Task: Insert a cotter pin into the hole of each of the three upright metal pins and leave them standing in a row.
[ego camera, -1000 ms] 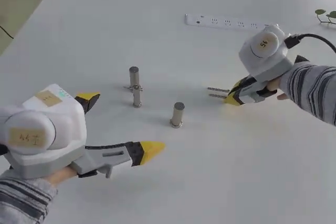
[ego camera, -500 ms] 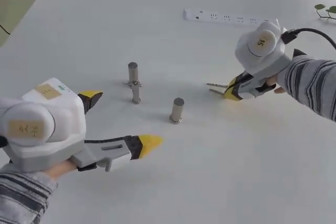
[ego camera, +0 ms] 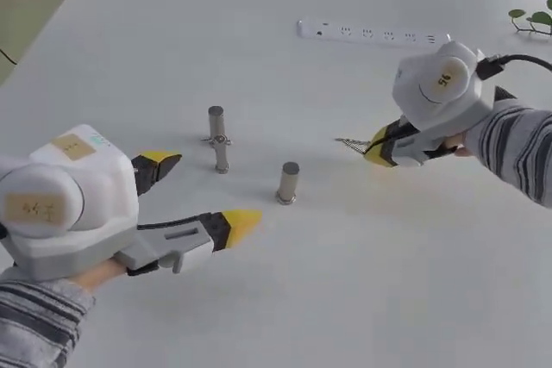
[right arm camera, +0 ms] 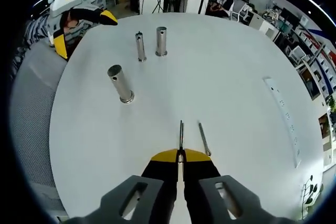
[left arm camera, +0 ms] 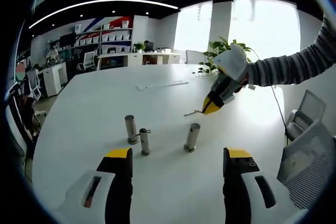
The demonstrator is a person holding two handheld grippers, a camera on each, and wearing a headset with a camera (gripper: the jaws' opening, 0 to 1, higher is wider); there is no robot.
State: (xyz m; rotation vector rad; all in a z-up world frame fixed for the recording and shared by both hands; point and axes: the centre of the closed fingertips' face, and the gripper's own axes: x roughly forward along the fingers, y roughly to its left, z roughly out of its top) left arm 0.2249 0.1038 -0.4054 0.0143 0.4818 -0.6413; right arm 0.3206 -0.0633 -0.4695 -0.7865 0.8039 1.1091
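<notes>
Three upright metal pins stand on the white table (ego camera: 345, 282): a back one (ego camera: 216, 121), a thinner one (ego camera: 222, 154) with a cotter pin through its top, and a bare one (ego camera: 288, 183) to the right. My right gripper (ego camera: 373, 149) is shut on a cotter pin (right arm camera: 180, 134) that points toward the pins, just above the table. A second cotter pin (right arm camera: 203, 138) lies on the table beside it. My left gripper (ego camera: 200, 189) is open with nothing between its jaws, held in front of the pins (left arm camera: 192, 136).
A white power strip (ego camera: 371, 34) lies at the far side of the table, and a small plant (ego camera: 530, 19) sits at the far right. Office desks and chairs stand beyond the table.
My right gripper has closed on one of the two cotter pins and raised its tip slightly off the table. The left gripper has stayed about where it was.
</notes>
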